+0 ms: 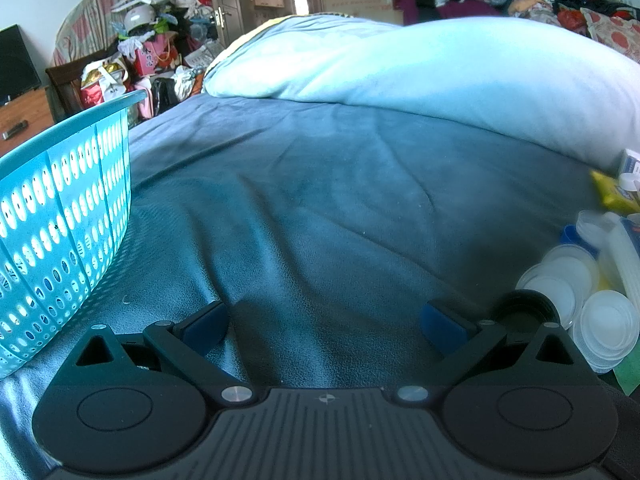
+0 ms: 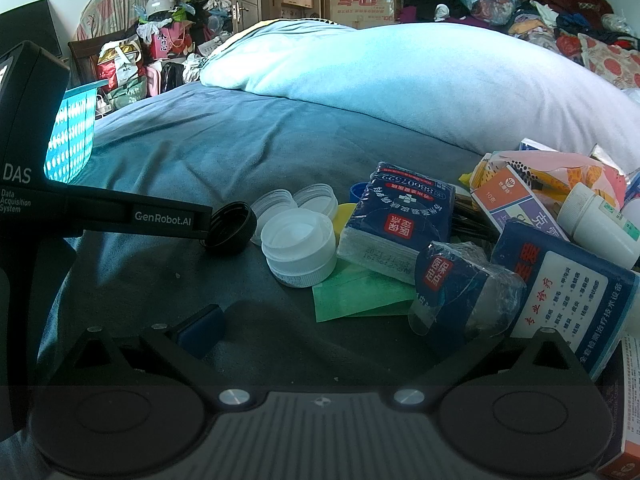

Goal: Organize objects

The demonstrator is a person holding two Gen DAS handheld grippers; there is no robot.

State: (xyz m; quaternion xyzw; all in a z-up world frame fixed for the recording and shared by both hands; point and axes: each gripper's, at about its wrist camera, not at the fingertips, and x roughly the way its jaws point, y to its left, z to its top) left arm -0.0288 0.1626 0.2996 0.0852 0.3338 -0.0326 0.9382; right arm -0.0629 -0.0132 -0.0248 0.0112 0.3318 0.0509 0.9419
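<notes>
Left wrist view, left tongs point(image 1: 326, 322) spread empty, black cap point(image 1: 524, 310) beside, right tongs point(image 2: 320, 332) parted.

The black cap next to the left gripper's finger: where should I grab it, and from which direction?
Grip the black cap across its thin rim wall, one finger inside the hollow and one outside. It lies tilted, open side facing up and toward the cameras, so the near rim is exposed. Probably come from above and the near side with the open left gripper; white caps crowd its right.

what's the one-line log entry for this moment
left gripper: open, empty | right gripper: open, empty | black cap: by left finger | basket: left
</notes>
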